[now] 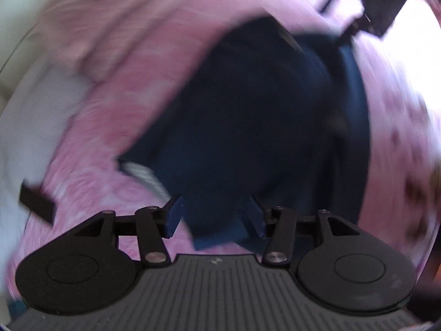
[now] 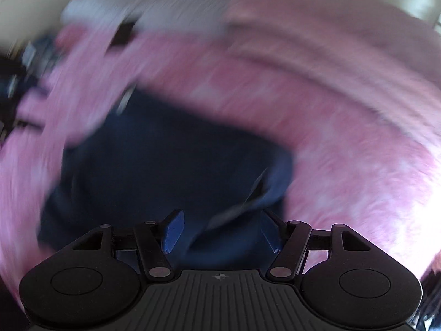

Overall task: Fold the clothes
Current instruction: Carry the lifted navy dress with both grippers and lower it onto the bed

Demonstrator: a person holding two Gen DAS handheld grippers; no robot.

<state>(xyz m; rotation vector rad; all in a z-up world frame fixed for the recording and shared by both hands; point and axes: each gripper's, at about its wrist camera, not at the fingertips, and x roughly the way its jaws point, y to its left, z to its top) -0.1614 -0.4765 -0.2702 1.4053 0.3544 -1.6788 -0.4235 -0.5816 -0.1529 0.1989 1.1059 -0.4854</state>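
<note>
A dark navy garment (image 1: 248, 115) lies on a pink patterned bed cover (image 1: 110, 104), with a white tag (image 1: 143, 175) at its edge. In the left wrist view, my left gripper (image 1: 215, 207) points down over the garment's near edge. Its blue pads stand apart, and a flap of navy cloth hangs loose between them. The right wrist view, also blurred, shows the same garment (image 2: 165, 160) on the pink cover (image 2: 330, 138). My right gripper (image 2: 220, 218) stands wide, with a fold of cloth lying between its fingers and not pinched.
A white or pale grey cloth (image 1: 33, 138) lies beside the pink cover, seen too as the pale cloth (image 2: 165, 8). A small black object (image 1: 37, 204) rests at its border. The other gripper (image 1: 366, 0) shows at the top right.
</note>
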